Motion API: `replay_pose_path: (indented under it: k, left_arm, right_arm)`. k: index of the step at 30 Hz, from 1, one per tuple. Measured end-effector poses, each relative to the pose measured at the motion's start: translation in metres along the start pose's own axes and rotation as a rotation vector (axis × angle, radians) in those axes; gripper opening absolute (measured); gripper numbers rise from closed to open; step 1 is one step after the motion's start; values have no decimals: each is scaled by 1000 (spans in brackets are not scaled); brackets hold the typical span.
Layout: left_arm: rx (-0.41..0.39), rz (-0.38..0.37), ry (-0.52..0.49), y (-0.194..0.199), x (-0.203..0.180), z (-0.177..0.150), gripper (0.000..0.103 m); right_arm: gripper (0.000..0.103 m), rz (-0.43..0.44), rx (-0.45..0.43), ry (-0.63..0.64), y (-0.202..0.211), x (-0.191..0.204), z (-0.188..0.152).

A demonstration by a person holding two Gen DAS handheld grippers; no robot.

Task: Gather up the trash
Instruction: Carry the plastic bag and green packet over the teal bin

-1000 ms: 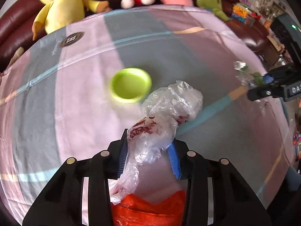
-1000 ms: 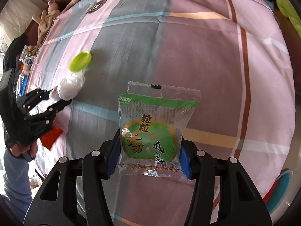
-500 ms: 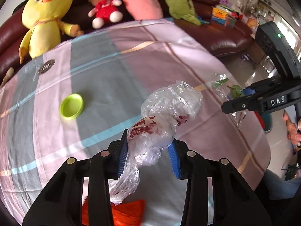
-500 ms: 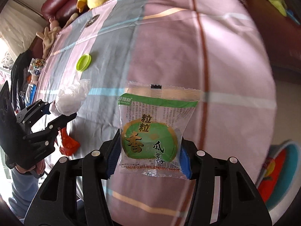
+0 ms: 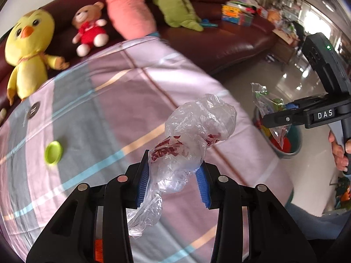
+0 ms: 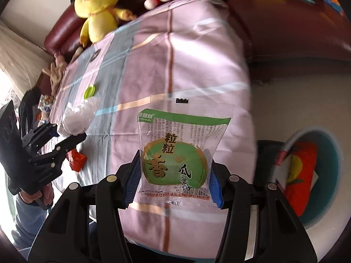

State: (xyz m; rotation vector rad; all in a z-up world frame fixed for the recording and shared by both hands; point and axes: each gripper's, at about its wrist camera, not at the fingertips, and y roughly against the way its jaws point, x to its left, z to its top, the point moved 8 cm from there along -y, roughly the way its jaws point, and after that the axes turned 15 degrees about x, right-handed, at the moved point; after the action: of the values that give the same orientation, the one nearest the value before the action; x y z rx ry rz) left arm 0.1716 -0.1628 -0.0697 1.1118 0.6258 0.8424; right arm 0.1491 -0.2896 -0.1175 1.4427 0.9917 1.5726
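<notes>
The right gripper (image 6: 173, 175) pinches a green snack wrapper (image 6: 179, 153), held in the air near the teal bin (image 6: 335, 157) on the floor. The left gripper (image 5: 173, 182) clamps a crumpled clear plastic bag (image 5: 190, 135) above the striped cloth (image 5: 109, 100). Both are mid-carry — next each must be positioned over the bin and released. A green lid (image 5: 53, 152) remains on the cloth.

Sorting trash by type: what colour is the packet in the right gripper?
Clear with a green label and dark lettering: the snack packet, best in the right wrist view.
</notes>
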Motion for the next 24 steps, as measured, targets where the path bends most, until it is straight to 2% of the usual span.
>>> replay_pose_path:
  k: [10,24]
  left_arm:
    - [20,-54,-87,-17,-90,20,40]
    - [69,-133,-172,-47,-190,36,40]
  right_arm:
    - [52,13,-96,-88,41,-68,-42]
    - [53,33,-176,-228,72,-160,-97]
